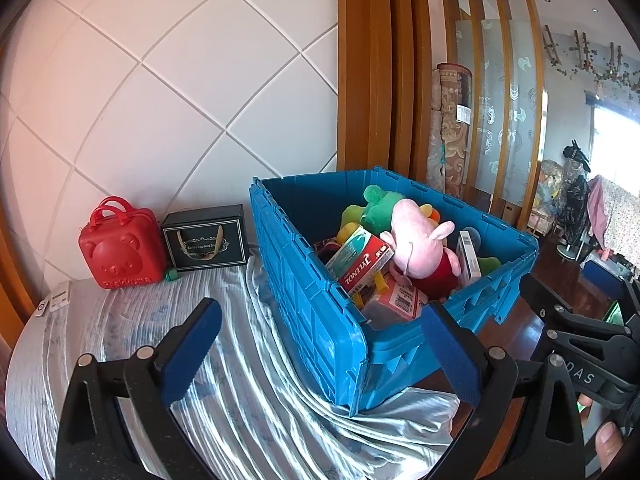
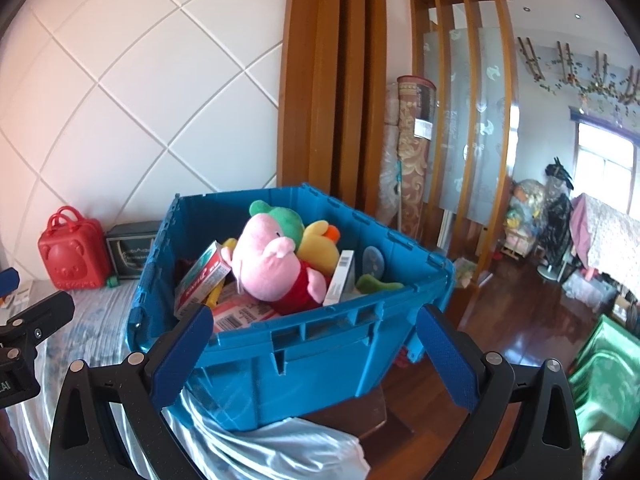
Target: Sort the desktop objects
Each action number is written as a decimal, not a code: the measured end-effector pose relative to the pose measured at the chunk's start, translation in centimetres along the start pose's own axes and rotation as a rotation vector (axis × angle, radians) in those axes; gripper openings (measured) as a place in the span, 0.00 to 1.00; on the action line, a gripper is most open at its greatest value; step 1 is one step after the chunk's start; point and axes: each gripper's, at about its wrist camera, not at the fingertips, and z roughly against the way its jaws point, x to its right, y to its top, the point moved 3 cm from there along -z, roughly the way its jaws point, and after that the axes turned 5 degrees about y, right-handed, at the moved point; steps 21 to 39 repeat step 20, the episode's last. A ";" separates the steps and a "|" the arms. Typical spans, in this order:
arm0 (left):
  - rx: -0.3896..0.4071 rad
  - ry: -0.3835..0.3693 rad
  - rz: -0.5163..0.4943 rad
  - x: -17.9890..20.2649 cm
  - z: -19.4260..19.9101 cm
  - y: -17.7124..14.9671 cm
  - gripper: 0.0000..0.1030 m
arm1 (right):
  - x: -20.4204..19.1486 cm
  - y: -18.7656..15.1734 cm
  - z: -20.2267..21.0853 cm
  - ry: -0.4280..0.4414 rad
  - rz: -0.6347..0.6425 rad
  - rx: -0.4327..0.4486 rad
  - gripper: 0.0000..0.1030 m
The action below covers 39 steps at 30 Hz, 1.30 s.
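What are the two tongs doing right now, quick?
Left tongs: open, holding nothing, aimed at the bin.
Right tongs: open, holding nothing, aimed at the same bin.

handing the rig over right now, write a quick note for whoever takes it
Left gripper: open, empty, in front of the blue crate.
Right gripper: open, empty, facing the crate's near wall.
The crate sits on the silvery cloth and holds the pink pig plush, green plush, yellow plush, Tylenol box and other small boxes.
The red bear case and black gift box stand by the wall, outside the crate.
Done: nothing is gripped now; I cannot tell what has already been sorted.
Left: probably sorting the crate's mixed contents.
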 end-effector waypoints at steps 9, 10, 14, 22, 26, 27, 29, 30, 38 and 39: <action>-0.017 -0.008 -0.005 0.6 -0.6 0.1 0.98 | 0.7 0.0 -0.5 -0.003 -0.009 -0.010 1.00; -0.016 -0.010 -0.007 0.7 -0.6 0.1 0.98 | 0.8 0.0 -0.5 -0.003 -0.010 -0.010 1.00; 0.000 -0.016 -0.023 1.2 -0.5 0.2 0.98 | 1.1 0.0 -0.7 -0.004 -0.012 -0.010 1.00; 0.009 -0.016 -0.030 1.6 -0.5 0.3 0.98 | 1.2 0.0 -0.8 -0.004 -0.010 -0.010 1.00; 0.009 -0.016 -0.030 1.6 -0.5 0.3 0.98 | 1.2 0.0 -0.8 -0.004 -0.010 -0.010 1.00; 0.009 -0.016 -0.030 1.6 -0.5 0.3 0.98 | 1.2 0.0 -0.8 -0.004 -0.010 -0.010 1.00; 0.009 -0.016 -0.030 1.6 -0.5 0.3 0.98 | 1.2 0.0 -0.8 -0.004 -0.010 -0.010 1.00; 0.009 -0.016 -0.030 1.6 -0.5 0.3 0.98 | 1.2 0.0 -0.8 -0.004 -0.010 -0.010 1.00; 0.009 -0.016 -0.030 1.6 -0.5 0.3 0.98 | 1.2 0.0 -0.8 -0.004 -0.010 -0.010 1.00; 0.009 -0.016 -0.030 1.6 -0.5 0.3 0.98 | 1.2 0.0 -0.8 -0.004 -0.010 -0.010 1.00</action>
